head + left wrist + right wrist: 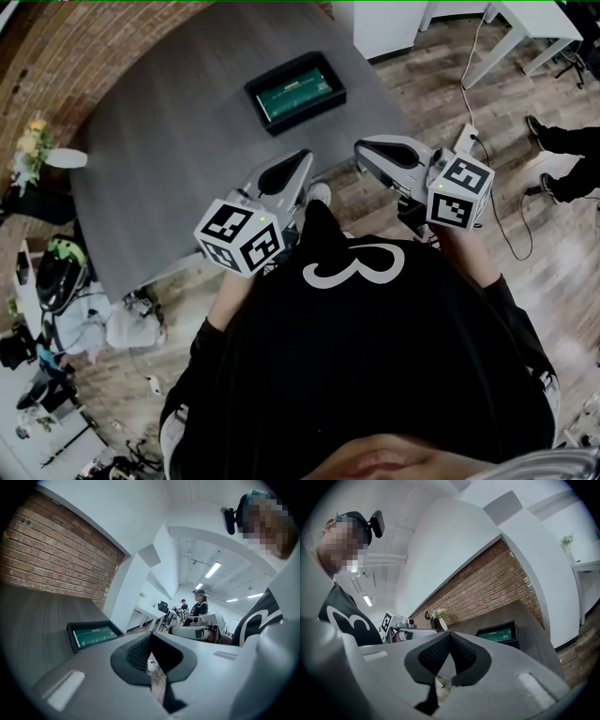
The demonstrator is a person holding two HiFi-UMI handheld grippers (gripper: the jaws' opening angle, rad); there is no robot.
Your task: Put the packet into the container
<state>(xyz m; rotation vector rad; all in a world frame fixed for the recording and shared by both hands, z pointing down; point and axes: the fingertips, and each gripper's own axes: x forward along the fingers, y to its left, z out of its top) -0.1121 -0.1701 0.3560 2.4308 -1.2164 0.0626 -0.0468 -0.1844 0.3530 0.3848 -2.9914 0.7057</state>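
Grey counter (169, 141) by brick wall (56, 56), packet (295, 91) in black container (254, 97); left tongs (302, 159) and right tongs (361, 148) together, empty.

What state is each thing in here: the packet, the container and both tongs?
Packet: lying flat inside the container.
Container: open-topped, upright on the table, holding the packet.
Left tongs: jaws together, nothing between them, held away from the container.
Right tongs: jaws together, nothing between them, held away from the container.
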